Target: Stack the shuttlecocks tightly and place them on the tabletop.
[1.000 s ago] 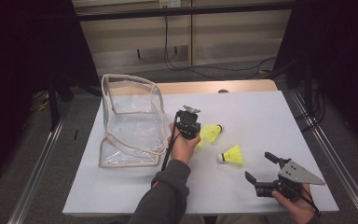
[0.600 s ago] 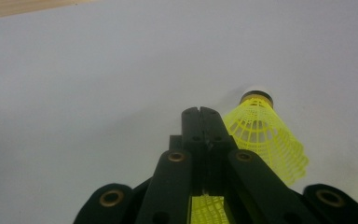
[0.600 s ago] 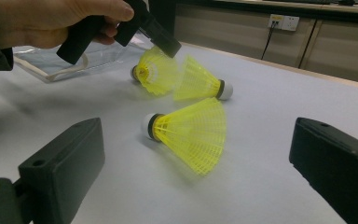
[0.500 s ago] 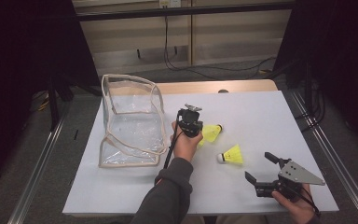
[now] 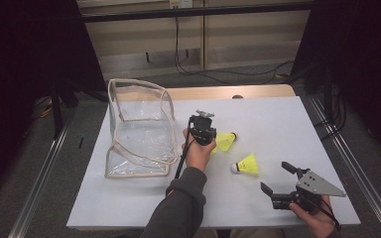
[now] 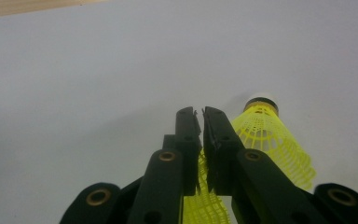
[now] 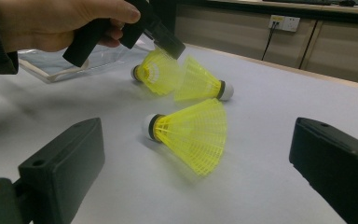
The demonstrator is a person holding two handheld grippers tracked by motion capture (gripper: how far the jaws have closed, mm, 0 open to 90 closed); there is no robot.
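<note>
Left tongs (image 6: 199, 114) pinch a yellow shuttlecock's (image 6: 265, 135) skirt; right tongs (image 7: 191, 154) gape, a second shuttlecock (image 7: 191, 128) lying just ahead.

In the left gripper view the yellow shuttlecock (image 6: 265, 140) is half hidden behind the black jaws — its skirt runs off the bottom edge at six o'clock. In the right gripper view, the left gripper (image 7: 168, 46) is cut off at twelve o'clock.
</note>
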